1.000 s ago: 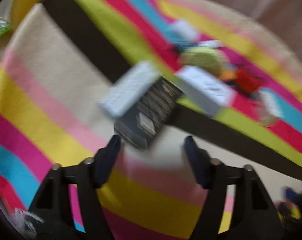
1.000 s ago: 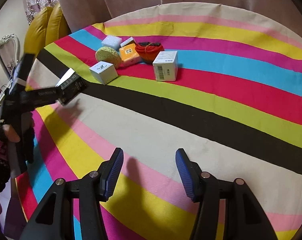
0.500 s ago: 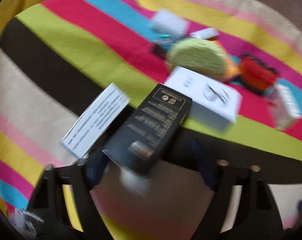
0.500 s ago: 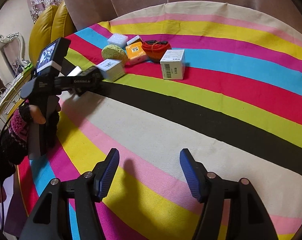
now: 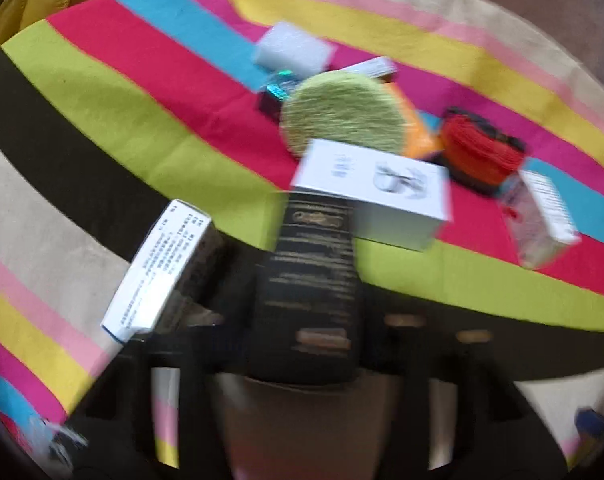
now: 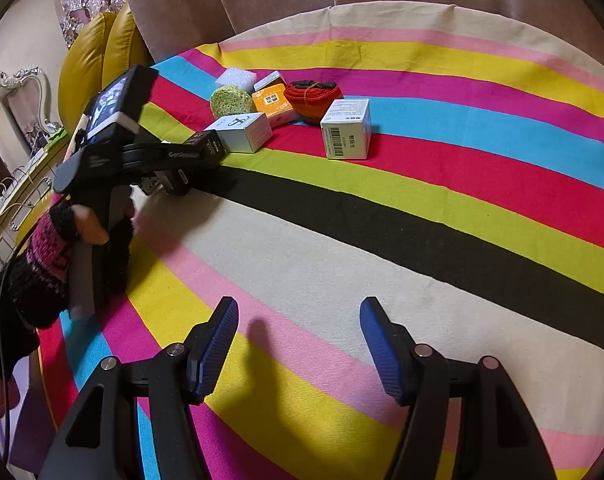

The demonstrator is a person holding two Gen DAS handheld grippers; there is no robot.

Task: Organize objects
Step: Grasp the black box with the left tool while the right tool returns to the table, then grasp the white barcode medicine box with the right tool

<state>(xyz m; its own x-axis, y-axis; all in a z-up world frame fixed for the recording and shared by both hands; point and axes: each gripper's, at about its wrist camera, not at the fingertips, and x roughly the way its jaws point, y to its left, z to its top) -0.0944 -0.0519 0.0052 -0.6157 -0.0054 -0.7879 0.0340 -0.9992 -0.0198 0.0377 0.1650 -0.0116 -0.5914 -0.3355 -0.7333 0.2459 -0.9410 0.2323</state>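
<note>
A long black box (image 5: 307, 280) with gold print lies between the fingers of my left gripper (image 5: 305, 320), whose jaws are closing and appear to press its sides; the view is blurred. In the right wrist view the left gripper (image 6: 198, 156) reaches low over the cloth, and the black box (image 6: 208, 146) pokes out towards a white square box (image 6: 244, 130). A long white box (image 5: 162, 272) lies just left of the black one. My right gripper (image 6: 298, 320) stands open over the cream and pink stripes, nothing between its fingers.
On the striped tablecloth (image 6: 421, 216) beyond lie a green sponge (image 6: 230, 100), an orange box (image 6: 272, 104), a red strap bundle (image 6: 313, 98), a barcode box (image 6: 347, 128) and white foam (image 6: 236, 77). A yellow chair (image 6: 98, 60) stands at the far left.
My left gripper has moved forward over the black box, which now lies lengthwise between its fingers, and the jaws have narrowed. The right gripper opened slightly and stayed in place.
</note>
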